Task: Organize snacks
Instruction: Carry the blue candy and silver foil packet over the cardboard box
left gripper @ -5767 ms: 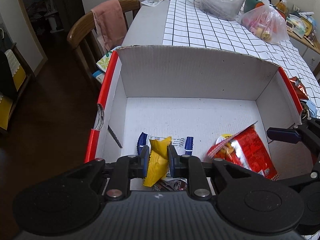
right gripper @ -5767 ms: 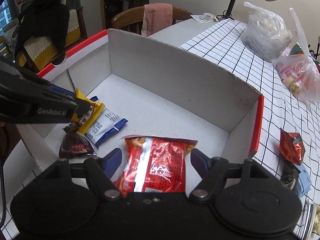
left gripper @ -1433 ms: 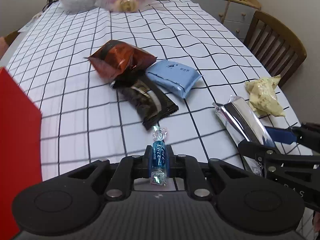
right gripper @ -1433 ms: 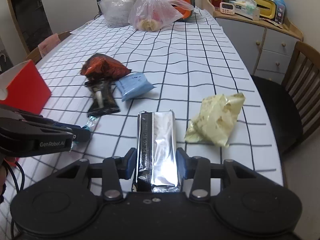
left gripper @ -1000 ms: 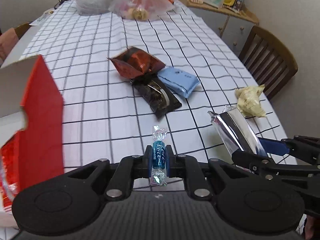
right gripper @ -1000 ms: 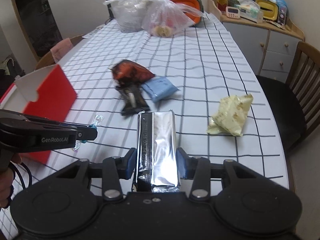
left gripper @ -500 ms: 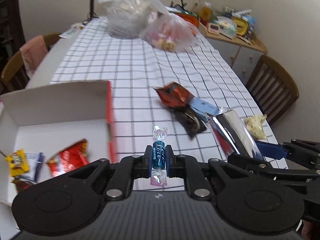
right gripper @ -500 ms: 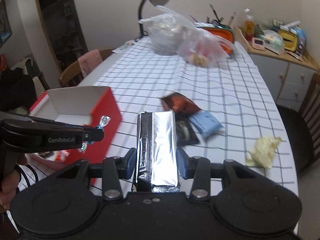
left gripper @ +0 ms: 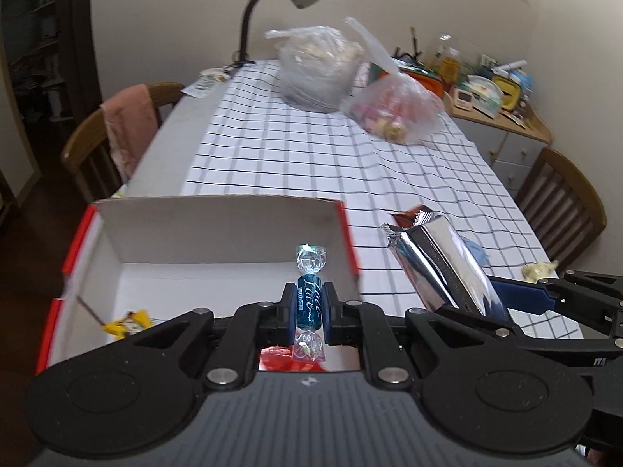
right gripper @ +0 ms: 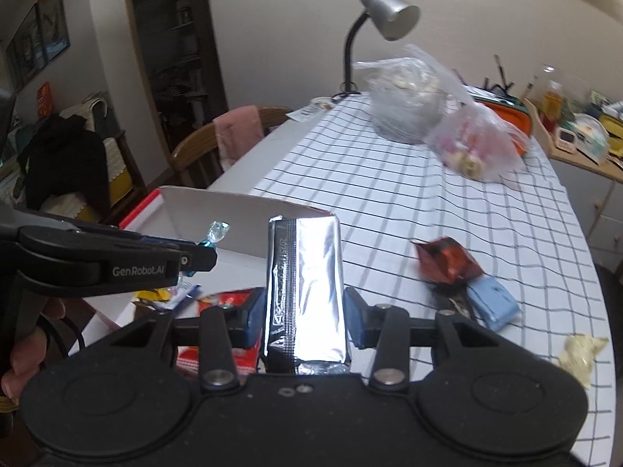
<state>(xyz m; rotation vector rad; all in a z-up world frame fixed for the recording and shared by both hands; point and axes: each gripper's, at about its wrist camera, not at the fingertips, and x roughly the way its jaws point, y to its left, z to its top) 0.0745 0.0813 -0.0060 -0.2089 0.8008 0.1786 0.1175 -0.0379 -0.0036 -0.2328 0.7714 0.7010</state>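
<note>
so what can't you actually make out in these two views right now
- Box contents, left wrist view: the left gripper and its body cover most of the floor; only a yellow packet and a red scrap show.
- Silver packet label, right wrist view: print too small to read.
- Brown packet, right wrist view: blurred.
- Blue candy lower twist, left wrist view: partly behind the gripper.

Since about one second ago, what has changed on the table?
Both tools carried their snacks from the loose packets toward the box: the left tool keeps the blue candy, the right tool the silver packet. Both grips are unchanged.
</note>
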